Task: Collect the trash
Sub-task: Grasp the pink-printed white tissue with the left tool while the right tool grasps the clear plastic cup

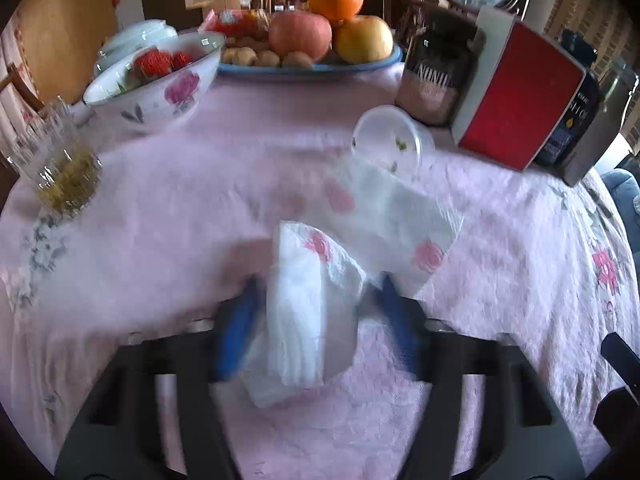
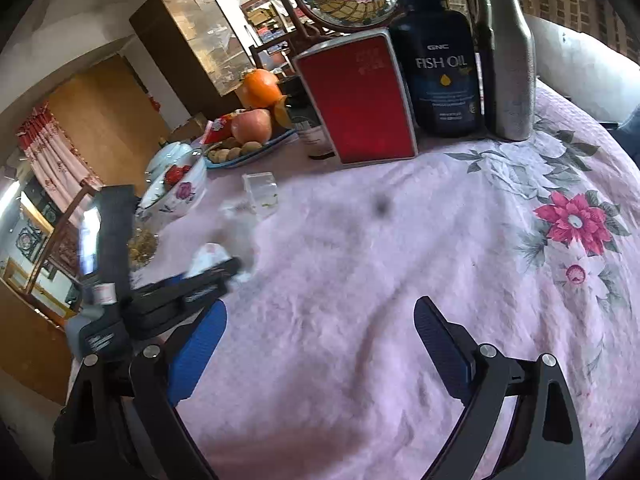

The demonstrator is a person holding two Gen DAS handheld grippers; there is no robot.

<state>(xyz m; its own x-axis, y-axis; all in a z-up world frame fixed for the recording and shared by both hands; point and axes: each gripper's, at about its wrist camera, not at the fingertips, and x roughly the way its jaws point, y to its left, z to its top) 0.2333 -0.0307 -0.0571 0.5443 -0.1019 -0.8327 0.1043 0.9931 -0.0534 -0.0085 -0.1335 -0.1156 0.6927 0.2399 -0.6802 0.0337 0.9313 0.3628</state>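
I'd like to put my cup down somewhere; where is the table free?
Free: the pink tablecloth ahead of the right claw, up to the red box. Crowded: the back row of fish oil bottle, fruit plate and floral bowl.

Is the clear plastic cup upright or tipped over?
Tipped over: the clear plastic cup lies on its side, its round mouth facing the left wrist camera, beside the spread napkin.

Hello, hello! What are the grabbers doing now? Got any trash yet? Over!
Left hand-held gripper closed around folded napkin. Right hand-held gripper open, empty. Second napkin and tipped plastic cup lie just beyond.
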